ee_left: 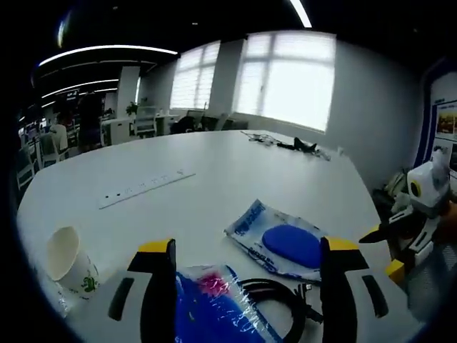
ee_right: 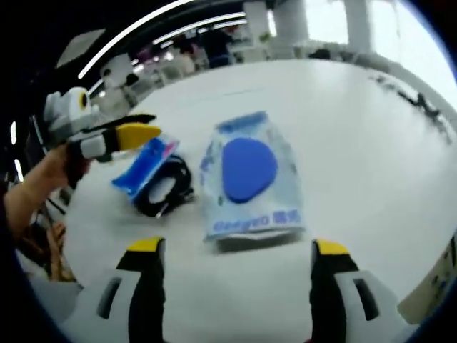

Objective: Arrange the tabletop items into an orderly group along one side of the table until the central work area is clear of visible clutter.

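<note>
A clear plastic bag [ee_left: 285, 246] holding a blue oval pad lies on the white table [ee_left: 214, 164] ahead of my left gripper [ee_left: 248, 246], which is open. Nearer, between its jaws, lie a blue packet [ee_left: 211, 300] with pink print and a coiled black cable [ee_left: 275, 294]. My right gripper [ee_left: 383, 250] comes in from the right. In the right gripper view that gripper [ee_right: 237, 246] is open just short of the bag [ee_right: 250, 175]. The cable [ee_right: 164, 187] and blue packet [ee_right: 146, 164] lie left of the bag. My left gripper [ee_right: 143, 126] hovers beyond them, held by a hand [ee_right: 36, 193].
A white paper cup [ee_left: 68, 261] stands near the table's left edge. A long white strip [ee_left: 146, 189] lies farther out. Dark cables [ee_left: 289, 144] sit at the far end by the windows. Chairs and desks stand beyond the table.
</note>
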